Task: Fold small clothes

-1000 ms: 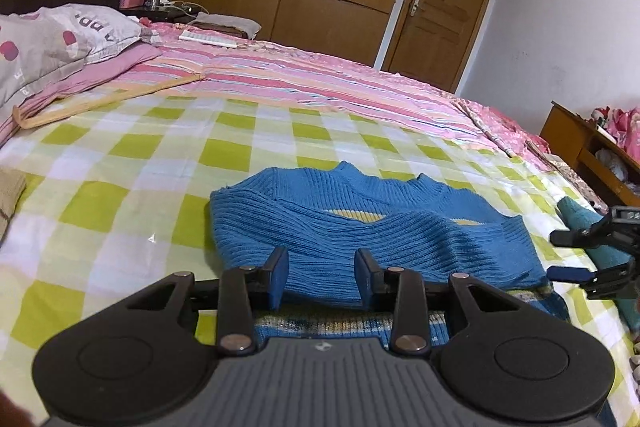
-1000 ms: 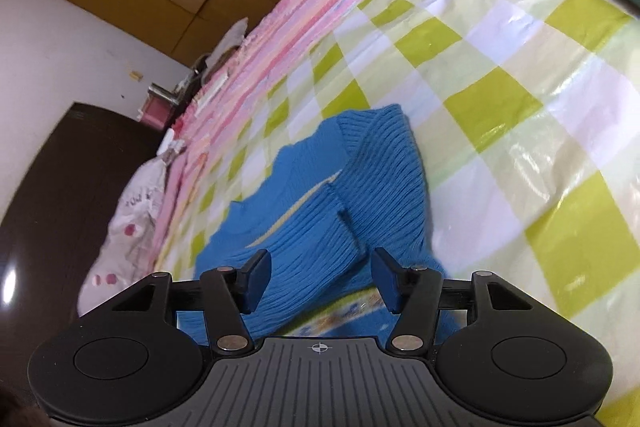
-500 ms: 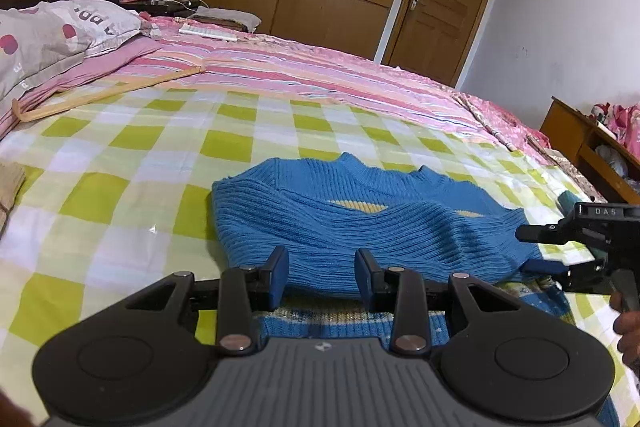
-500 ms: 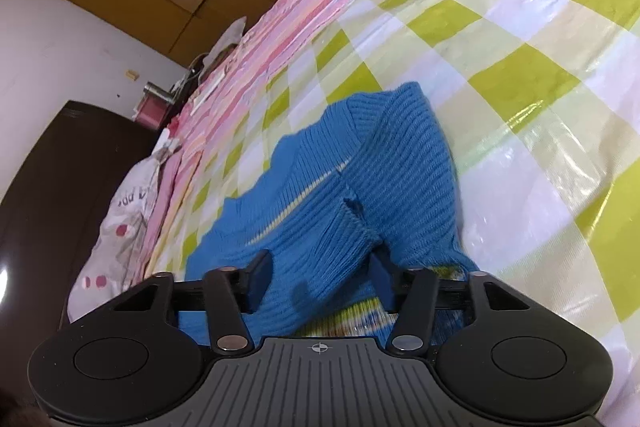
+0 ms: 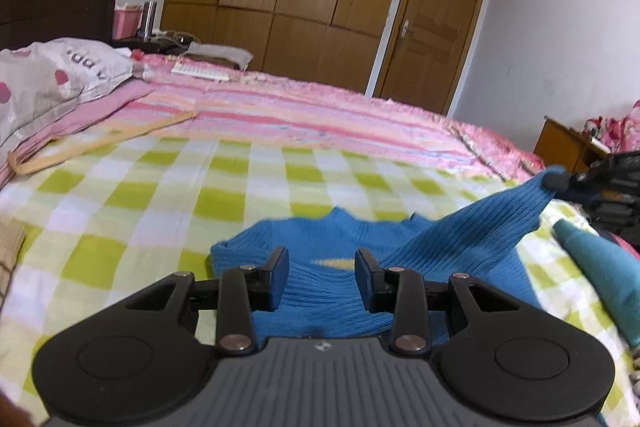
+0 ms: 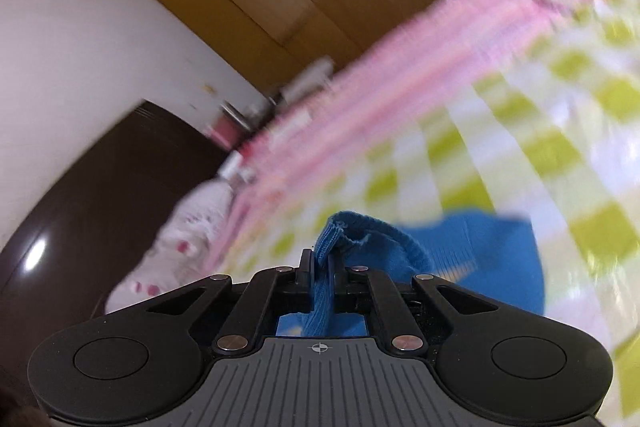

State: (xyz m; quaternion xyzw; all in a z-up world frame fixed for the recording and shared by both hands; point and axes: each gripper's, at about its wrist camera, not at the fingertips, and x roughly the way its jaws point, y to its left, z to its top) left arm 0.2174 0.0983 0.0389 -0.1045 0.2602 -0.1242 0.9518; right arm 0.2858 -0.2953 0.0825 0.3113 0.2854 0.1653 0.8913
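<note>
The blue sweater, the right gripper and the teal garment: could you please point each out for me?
blue sweater (image 5: 320,279): left wrist view, on its ribbed body lying on the bed.
right gripper (image 6: 322,285): right wrist view, between its fingertips, clamped on the knit.
teal garment (image 5: 596,267): left wrist view, on its upper part.

A wide bed (image 5: 224,187) under a green-and-white checked sheet carries a blue ribbed knit sweater (image 5: 320,267). Beyond the sweater lies a pink striped blanket (image 5: 320,115); to its left a dotted grey pillow (image 5: 48,83); to its right a folded teal garment (image 5: 600,275).
</note>
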